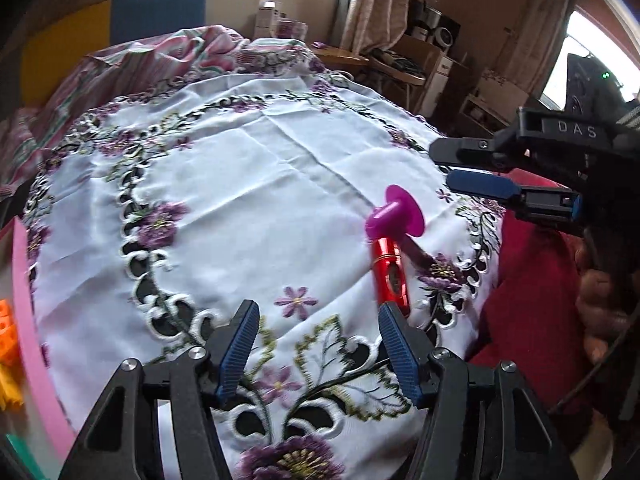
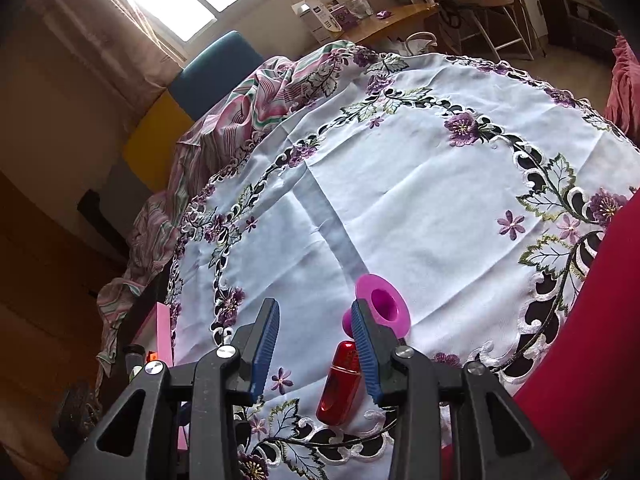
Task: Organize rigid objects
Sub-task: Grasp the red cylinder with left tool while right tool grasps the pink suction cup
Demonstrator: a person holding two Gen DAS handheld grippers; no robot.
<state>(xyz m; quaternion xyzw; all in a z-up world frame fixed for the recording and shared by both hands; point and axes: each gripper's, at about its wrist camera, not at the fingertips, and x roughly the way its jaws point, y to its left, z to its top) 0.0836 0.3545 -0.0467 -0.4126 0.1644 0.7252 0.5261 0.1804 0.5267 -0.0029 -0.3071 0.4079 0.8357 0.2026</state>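
Note:
On the white embroidered tablecloth [image 1: 280,168] lies a glossy red cylinder [image 1: 390,276] with a magenta funnel-shaped piece [image 1: 396,216] at its far end. My left gripper [image 1: 318,306] hovers open just left of the cylinder, and its right pad almost reaches the near end. My right gripper [image 1: 442,164] comes in from the right, above and beyond the funnel, jaws apart and empty. In the right wrist view the red cylinder [image 2: 340,384] and the funnel [image 2: 382,304] lie on the cloth below, partly behind the right finger of my right gripper [image 2: 316,306].
A pink tray rim [image 1: 24,320] with orange blocks [image 1: 6,340] sits at the left table edge. Striped pink cloth [image 1: 160,52] is bunched at the far side. Red fabric [image 1: 520,280] and a person's hand [image 1: 600,300] are at the right.

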